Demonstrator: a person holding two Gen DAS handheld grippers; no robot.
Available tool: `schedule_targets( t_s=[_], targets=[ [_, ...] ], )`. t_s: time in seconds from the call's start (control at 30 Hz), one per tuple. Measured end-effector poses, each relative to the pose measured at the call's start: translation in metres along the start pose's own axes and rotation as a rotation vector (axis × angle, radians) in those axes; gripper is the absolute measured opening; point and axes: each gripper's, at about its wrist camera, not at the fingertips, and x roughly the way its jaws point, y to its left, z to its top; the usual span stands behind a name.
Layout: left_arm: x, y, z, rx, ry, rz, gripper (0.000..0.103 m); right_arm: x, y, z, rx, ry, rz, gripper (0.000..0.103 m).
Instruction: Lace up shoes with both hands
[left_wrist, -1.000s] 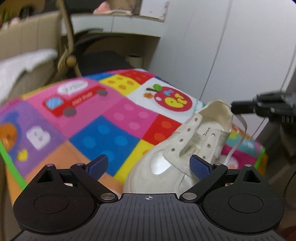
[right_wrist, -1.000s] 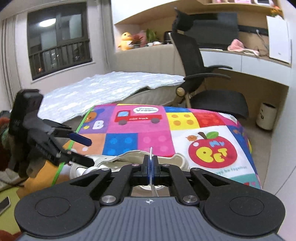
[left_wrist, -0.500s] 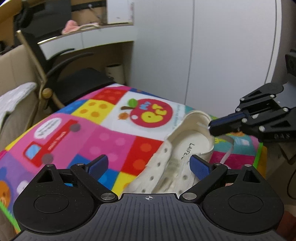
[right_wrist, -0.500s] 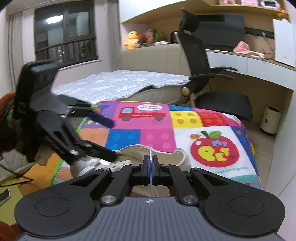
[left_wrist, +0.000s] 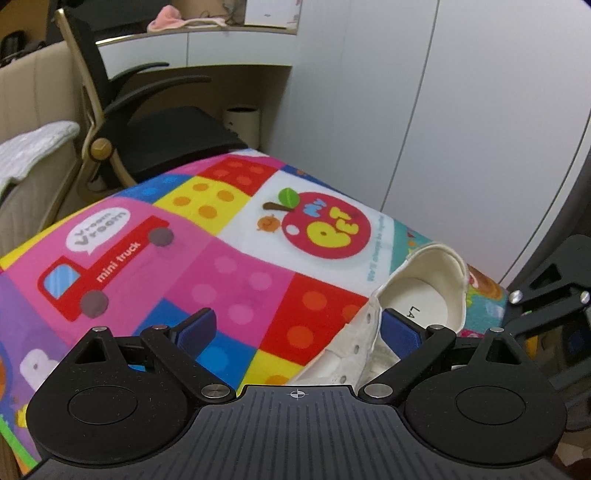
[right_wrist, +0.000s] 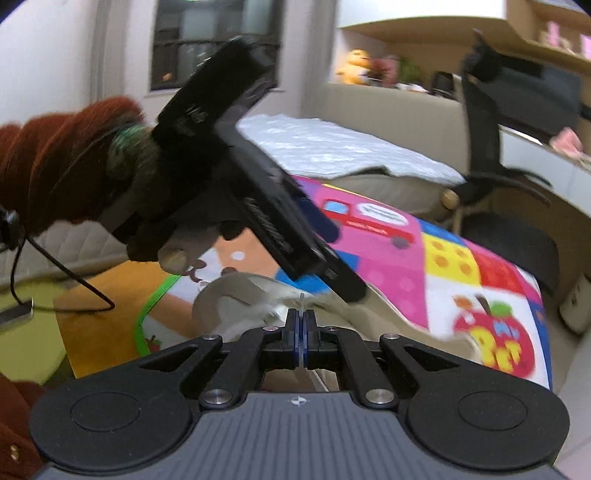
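Observation:
A white lace-up shoe (left_wrist: 417, 302) lies on a colourful play mat (left_wrist: 258, 258), heel opening up and eyelets bare. My left gripper (left_wrist: 298, 329) is open, its right blue pad over the shoe's eyelet flap and its left pad over the mat. In the right wrist view my right gripper (right_wrist: 301, 328) is shut on a thin white lace (right_wrist: 302, 300) that sticks up between the pads. Just beyond it the shoe (right_wrist: 236, 295) is blurred. The left gripper (right_wrist: 338, 254), held by a hand in a red sleeve (right_wrist: 55, 166), reaches down over the shoe.
A black office chair (left_wrist: 166, 125) and a small bin (left_wrist: 242, 122) stand behind the mat, with white cupboard doors (left_wrist: 406, 110) to the right. A bed with a white cover (right_wrist: 332, 147) lies beyond. A black cable (right_wrist: 74, 288) hangs at the left.
The left gripper has swung in over the shoe, which now sits lower and further right in its view. The right gripper has rolled and moved, still shut on the lace.

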Motion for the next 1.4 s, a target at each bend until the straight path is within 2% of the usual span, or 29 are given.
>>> schedule_targets(
  t_s=[0.17,0.37,0.53,0.77,0.93,1.0,1.13,1.4],
  targets=[
    [0.002,0.008,0.000,-0.025,-0.009,-0.020,0.099,0.023,0.008,0.006,-0.112,0.038,-0.001,0.002],
    [0.002,0.016,-0.005,-0.058,-0.023,-0.047,0.099,0.023,0.004,0.002,-0.090,0.099,0.029,0.002],
    [0.003,0.019,-0.004,-0.066,-0.029,-0.056,0.099,0.021,-0.004,0.001,-0.014,0.111,0.057,0.002],
    [0.004,0.021,-0.007,-0.089,-0.034,-0.068,0.099,0.009,-0.011,-0.007,0.102,0.044,0.057,0.002],
    [0.004,0.021,-0.009,-0.098,-0.037,-0.073,0.099,-0.014,-0.015,-0.006,0.225,0.038,0.128,0.002],
    [0.005,0.021,-0.010,-0.103,-0.038,-0.074,0.099,-0.020,-0.008,-0.011,0.203,0.042,0.097,0.002],
    [0.004,0.019,-0.010,-0.102,-0.035,-0.066,0.099,-0.020,0.015,-0.022,0.078,0.048,-0.016,0.002],
    [0.003,0.014,-0.011,-0.096,-0.028,-0.061,0.099,-0.015,0.030,-0.024,-0.019,0.049,-0.084,0.005]
  ],
)
